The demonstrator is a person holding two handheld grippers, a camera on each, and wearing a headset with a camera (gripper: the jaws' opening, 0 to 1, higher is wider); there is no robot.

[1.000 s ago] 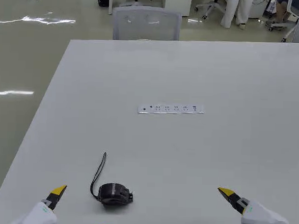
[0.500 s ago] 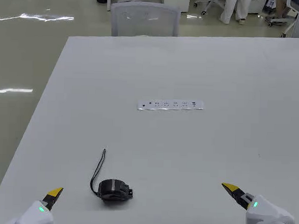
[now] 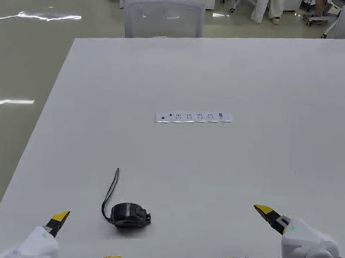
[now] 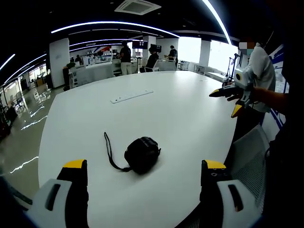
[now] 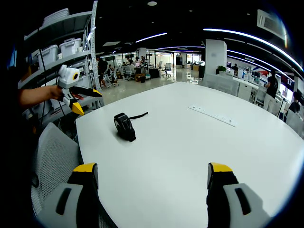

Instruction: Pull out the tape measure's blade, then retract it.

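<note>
Both jaws spread, empty: white yellow-tipped left gripper (image 3: pixel 85 238) near small black round tape measure (image 3: pixel 127 214) on white tabletop (image 3: pixel 216 164), matching right gripper (image 3: pixel 245 235) farther off.

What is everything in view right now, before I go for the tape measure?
Large white table: one, white, under everything.
Round black tape measure: one, black, on the table's near-left part, blade not pulled out.
Thin black wrist strap: one, black, attached to the tape measure, trailing toward the far side.
Flat white power strip: one, white, mid-table.
Pale grey chair: one, at the table's far edge.
People: several, in the room beyond the table.
Left gripper: one, white with yellow-tipped jaws, open, near the tape measure.
Right gripper: one, same colours, open, further right.
</note>
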